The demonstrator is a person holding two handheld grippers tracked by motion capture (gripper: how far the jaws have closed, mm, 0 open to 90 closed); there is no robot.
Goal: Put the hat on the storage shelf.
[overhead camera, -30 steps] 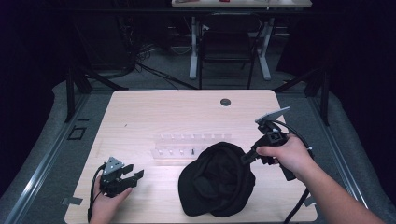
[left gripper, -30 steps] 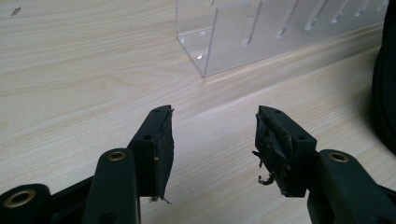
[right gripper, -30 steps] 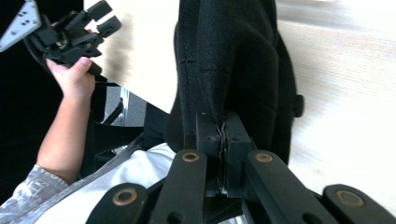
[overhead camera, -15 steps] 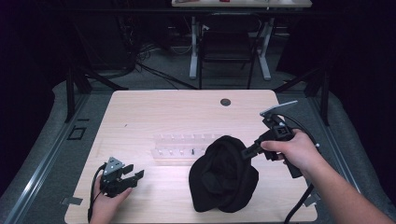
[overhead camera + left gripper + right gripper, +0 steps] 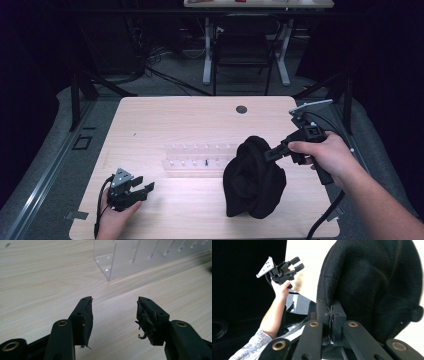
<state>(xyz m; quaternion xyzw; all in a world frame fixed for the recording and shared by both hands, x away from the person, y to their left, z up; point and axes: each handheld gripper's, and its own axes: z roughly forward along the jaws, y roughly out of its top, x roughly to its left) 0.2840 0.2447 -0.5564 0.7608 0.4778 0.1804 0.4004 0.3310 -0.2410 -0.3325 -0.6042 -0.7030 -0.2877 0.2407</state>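
Right tool [image 5: 272, 152] held above the right half of the counter [image 5: 165, 117], jaws pinched tight on the upper edge of a black knit hat [image 5: 252, 182]; hat lifted at that edge, its lower bulk sagging onto the wood near the counter's front. Gripping hand [image 5: 325, 157] reaching in from the lower right, forearm angled toward the centre, cable trailing off the front edge.

Left tool [image 5: 131, 190] resting low at the front left corner, cradled in the left hand [image 5: 112, 215], jaws parted wide with nothing between them; worn, frayed padding visible on the inner faces in the left gripper view, bare wood in the gap.

Clear plastic rack [image 5: 200, 157] lying across the middle of the counter, just left of the hat and apparently touching it, rows of small slots along its length. Small dark round disc [image 5: 241, 109] set near the far edge.

Pale wood-grain counter, rounded corners, standing on grey flooring; room beyond dark, with black stand legs, cables on the floor and a white-legged table [image 5: 245, 45] at the back.

Hat fabric coarse and ribbed in the right gripper view [image 5: 372, 282], folded into soft rounded lobes.
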